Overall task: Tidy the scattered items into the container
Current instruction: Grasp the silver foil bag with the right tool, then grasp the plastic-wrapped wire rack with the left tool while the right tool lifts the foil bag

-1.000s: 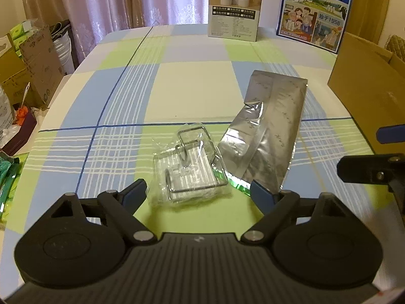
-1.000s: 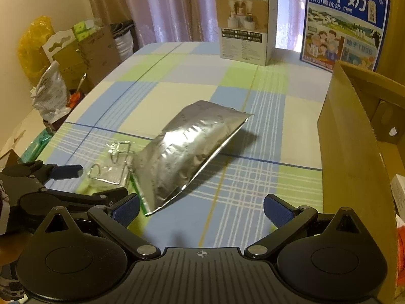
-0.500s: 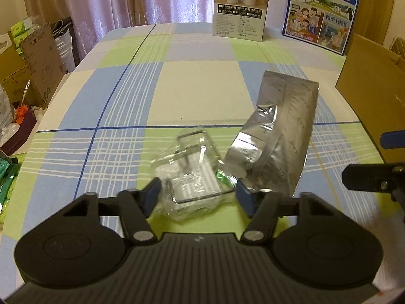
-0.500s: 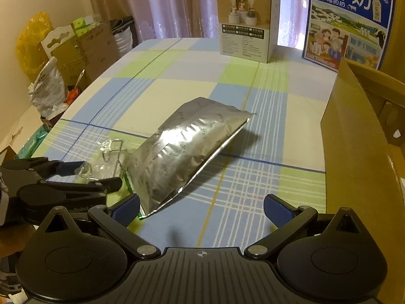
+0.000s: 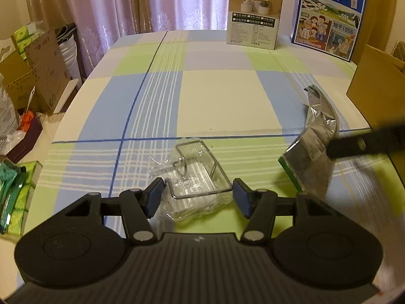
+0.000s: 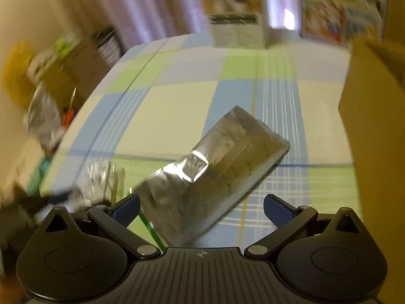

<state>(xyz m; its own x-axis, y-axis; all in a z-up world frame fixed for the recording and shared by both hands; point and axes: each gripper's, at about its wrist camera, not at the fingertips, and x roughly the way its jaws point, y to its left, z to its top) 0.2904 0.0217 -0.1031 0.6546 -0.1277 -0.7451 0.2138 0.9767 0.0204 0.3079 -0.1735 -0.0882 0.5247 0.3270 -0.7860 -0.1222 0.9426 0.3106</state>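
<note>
Left tool (image 5: 197, 195) had just been closing and was clamped on the bagged wire rack (image 5: 196, 177), low on the checked counter (image 5: 222, 96). Silver pouch (image 6: 212, 174) sat between the right tool (image 6: 201, 209)'s wide-apart fingers, not pinched. Cardboard box (image 6: 374, 136) far right.

Open checked tablecloth (image 5: 222, 96) ahead; cardboard box (image 6: 374, 131) wall along the right

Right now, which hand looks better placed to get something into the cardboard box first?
Probably the left gripper: it is closed on the bagged wire rack. The right gripper is open, with the foil pouch between its jaws, ungripped, though nearer the cardboard box.
</note>
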